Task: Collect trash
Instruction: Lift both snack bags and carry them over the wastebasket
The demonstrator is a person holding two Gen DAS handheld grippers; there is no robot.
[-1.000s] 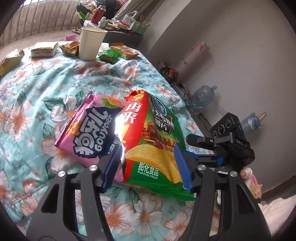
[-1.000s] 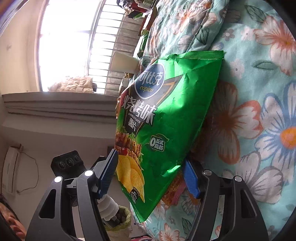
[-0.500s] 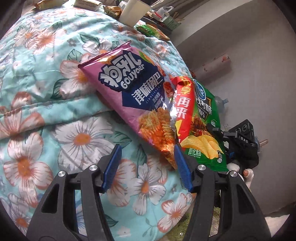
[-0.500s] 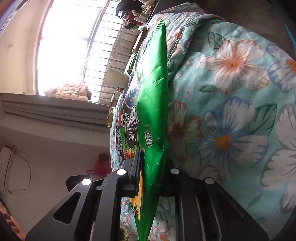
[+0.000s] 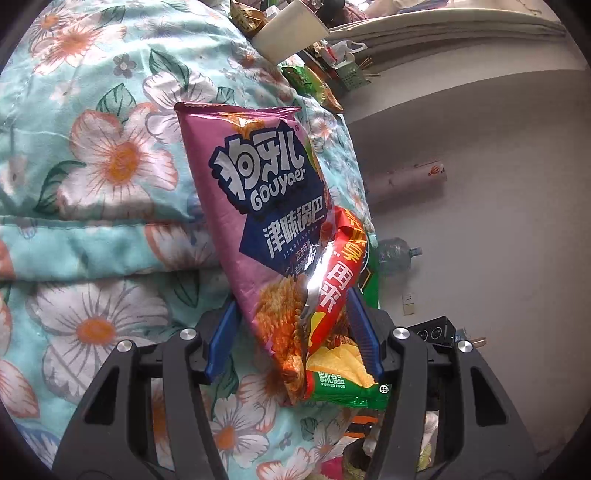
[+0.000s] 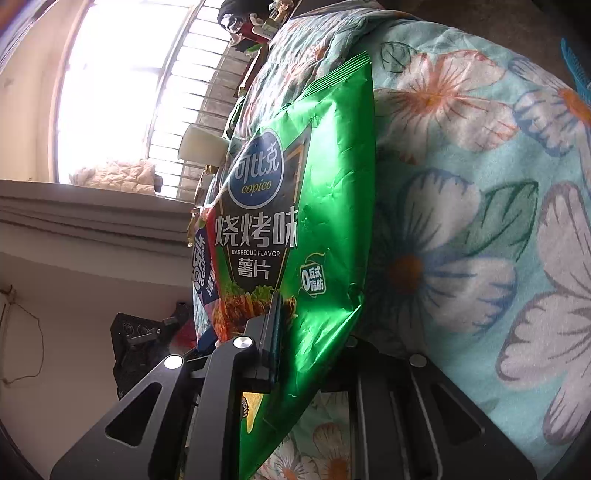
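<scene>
A pink Gouyaer snack bag (image 5: 258, 206) lies over the edge of the floral bedspread (image 5: 92, 166). Its lower end sits between the blue pads of my left gripper (image 5: 295, 332), whose jaws stand open around it. A green Copico barbecue chip bag (image 6: 317, 221) overlaps it; its red and green lower part shows in the left wrist view (image 5: 343, 280). My right gripper (image 6: 295, 332) is shut on the green bag's lower part and holds it on edge against the bedspread (image 6: 480, 221). The pink bag peeks out behind it (image 6: 203, 269).
A white paper cup (image 5: 291, 29) and several small wrappers (image 5: 310, 81) lie at the far end of the bed. A cluttered shelf (image 5: 343, 66) stands behind. A water jug (image 5: 395, 251) is on the floor by the wall. A window (image 6: 129, 92) shows beyond.
My right gripper stays shut on the green bag, which has turned to show its face. My left gripper has moved in so that the pink bag's lower end lies between its pads.
</scene>
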